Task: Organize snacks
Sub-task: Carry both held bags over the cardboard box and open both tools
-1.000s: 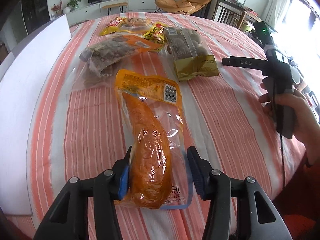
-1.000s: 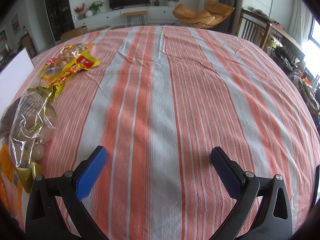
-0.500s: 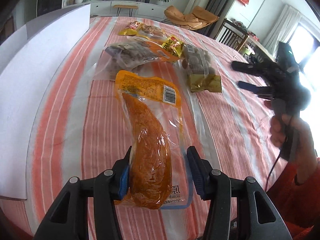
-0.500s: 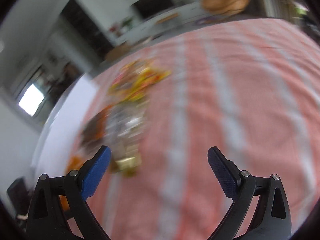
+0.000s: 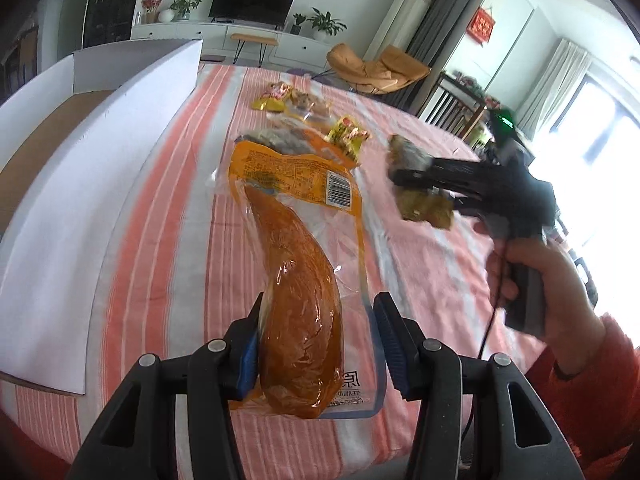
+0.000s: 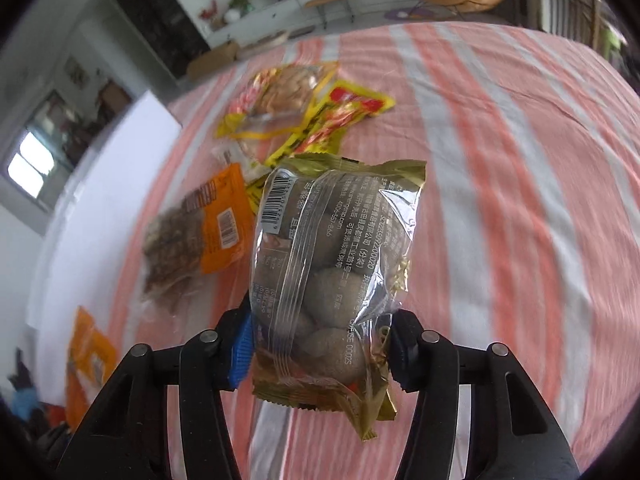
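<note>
Two grippers, each loaded. Left gripper [image 5: 318, 344] fingers narrow, clamped on orange snack pouch [image 5: 296, 280] at its near end; pouch juts forward, far end over striped tablecloth [image 5: 160, 240]. Right gripper [image 6: 320, 340] jaws just closing, now gripping gold-and-clear bag of round brown snacks [image 6: 332, 264], bag raised above cloth. Beyond it on cloth: brown-and-orange packet [image 6: 196, 236], yellow packets [image 6: 304, 116] clustered near it. White cardboard box [image 5: 100, 152] along left edge of table. Person's hand [image 5: 536, 276], red sleeve, holds right gripper's handle.
</note>
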### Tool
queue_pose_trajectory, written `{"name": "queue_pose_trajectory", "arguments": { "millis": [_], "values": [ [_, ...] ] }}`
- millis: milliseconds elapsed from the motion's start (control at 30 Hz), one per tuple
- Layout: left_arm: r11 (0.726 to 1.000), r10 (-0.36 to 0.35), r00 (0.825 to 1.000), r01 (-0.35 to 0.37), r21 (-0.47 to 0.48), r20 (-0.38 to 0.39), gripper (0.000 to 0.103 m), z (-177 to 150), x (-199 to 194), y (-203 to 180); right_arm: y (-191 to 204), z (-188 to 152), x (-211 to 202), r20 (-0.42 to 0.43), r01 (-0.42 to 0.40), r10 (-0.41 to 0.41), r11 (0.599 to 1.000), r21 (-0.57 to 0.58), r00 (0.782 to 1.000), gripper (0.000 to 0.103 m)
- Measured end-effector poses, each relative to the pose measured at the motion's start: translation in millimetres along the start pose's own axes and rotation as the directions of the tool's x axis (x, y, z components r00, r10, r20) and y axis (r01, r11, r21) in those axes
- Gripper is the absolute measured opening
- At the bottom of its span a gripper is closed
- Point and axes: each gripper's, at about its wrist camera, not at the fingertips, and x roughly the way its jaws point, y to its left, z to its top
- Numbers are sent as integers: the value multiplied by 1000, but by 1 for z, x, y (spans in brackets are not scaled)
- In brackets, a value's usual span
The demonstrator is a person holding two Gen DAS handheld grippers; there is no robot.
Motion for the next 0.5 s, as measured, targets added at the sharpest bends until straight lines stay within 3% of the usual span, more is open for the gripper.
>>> {"name": "queue_pose_trajectory", "arguments": {
  "millis": [133,267,367,500],
  "values": [
    [997,-64,997,66,-44,51,51,18,-22,6,-2,-6,-53,76,-76,74,997,20,994,57],
    [991,-68,989,82,-104,134,51,40,-59,35,41,2,-96,113,-163,170,984,-72,979,57],
    [988,1,980,29,-151,197,51,55,-96,72,87,6,-111,105,-251,266,957,-143,958,57],
    [962,184,962,-133,-239,203,51,66,-141,138,170,12,-113,38,-396,415,889,-231,909,57]
  ]
}}
